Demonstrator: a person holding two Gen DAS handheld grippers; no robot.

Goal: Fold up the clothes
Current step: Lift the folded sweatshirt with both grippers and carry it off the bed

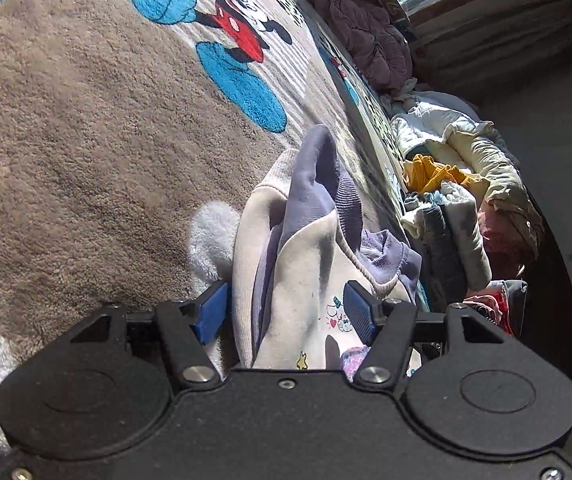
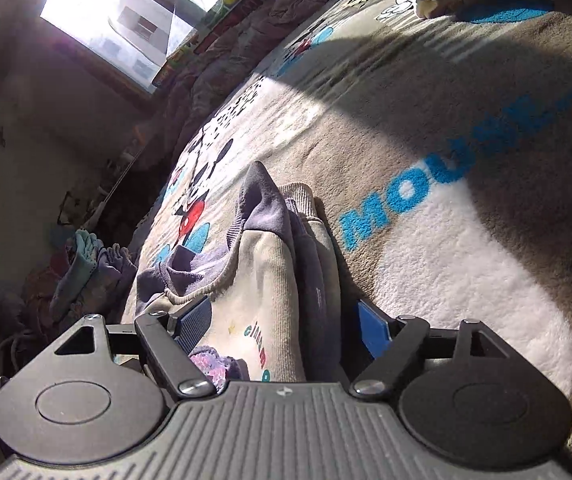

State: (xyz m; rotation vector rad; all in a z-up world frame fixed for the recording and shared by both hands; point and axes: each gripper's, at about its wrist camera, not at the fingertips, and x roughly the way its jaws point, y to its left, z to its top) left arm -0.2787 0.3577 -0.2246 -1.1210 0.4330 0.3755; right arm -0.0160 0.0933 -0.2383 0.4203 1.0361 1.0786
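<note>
here the left gripper [image 1: 284, 312] has its blue pads wide apart around a bunched fold of the cream and purple sweatshirt [image 1: 298, 264], and whether they press the cloth i cannot tell. the right gripper [image 2: 282, 322] stands the same way, with another fold of the sweatshirt [image 2: 270, 280] between its spread pads. the sweatshirt lies on a fuzzy cartoon-mouse blanket [image 1: 66, 120], with a heap of other clothes [image 1: 454, 200] near the blanket's edge.

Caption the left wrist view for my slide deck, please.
Left gripper closed on a bunched cream-and-purple sweatshirt above a Mickey Mouse blanket.
</note>
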